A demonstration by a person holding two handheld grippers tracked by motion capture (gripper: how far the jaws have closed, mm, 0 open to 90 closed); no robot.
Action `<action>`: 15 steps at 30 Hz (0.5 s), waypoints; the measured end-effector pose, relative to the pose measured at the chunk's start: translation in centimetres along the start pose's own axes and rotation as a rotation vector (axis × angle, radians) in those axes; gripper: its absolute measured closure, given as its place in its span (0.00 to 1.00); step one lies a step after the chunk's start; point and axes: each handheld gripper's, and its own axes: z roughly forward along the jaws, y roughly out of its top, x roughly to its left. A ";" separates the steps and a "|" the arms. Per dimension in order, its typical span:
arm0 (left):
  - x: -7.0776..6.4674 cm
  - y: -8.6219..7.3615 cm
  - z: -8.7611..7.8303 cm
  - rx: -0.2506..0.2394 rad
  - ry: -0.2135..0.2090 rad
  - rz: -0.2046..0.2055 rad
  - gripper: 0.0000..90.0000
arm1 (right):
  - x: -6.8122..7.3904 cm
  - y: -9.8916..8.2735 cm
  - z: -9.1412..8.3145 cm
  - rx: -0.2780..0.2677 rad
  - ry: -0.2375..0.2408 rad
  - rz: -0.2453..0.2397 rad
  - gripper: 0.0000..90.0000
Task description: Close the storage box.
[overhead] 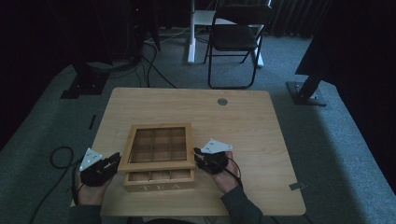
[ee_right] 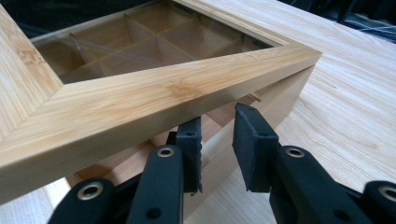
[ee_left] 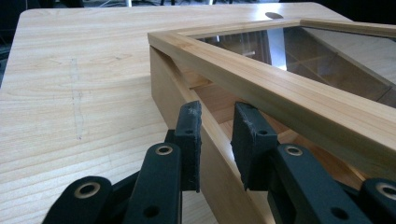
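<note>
a wooden tea box is sitting near the front edge of the light wood table, with "tea" lettered on its front face. its glass-paned lid is standing partly raised, tilted above the base.

from the high view, the left gripper is reaching in at the box's left side and the right gripper at its right side, each held in one of the person's hands, with a grey three-cornered plate riding on top. that view is too small to show how the jaws are meeting the wood.

the left gripper view is giving the close detail: the left gripper is straddling the thin left wall of the box base, its jaws narrowed on that wall, one pad outside and one inside, under the lifted lid frame. the inner dividers are showing through the glass here.

the right gripper view is showing the right gripper likewise set narrow about the right wall of the base, below the lid's frame. whether its pads are actually pressing the wood is unclear.

a black folding chair is standing beyond the table on the carpet.
</note>
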 end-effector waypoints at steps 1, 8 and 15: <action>0.0 0.0 0.0 -0.001 0.000 -0.002 0.81 | 0.1 0.0 0.0 0.005 -0.006 -0.005 0.80; 0.0 -0.4 -0.1 0.003 0.004 -0.008 0.81 | 0.2 -0.3 0.1 0.018 -0.018 -0.015 0.77; 0.2 -0.5 -0.1 -0.003 -0.009 -0.022 0.81 | 0.0 -1.0 0.4 0.041 -0.017 -0.001 0.77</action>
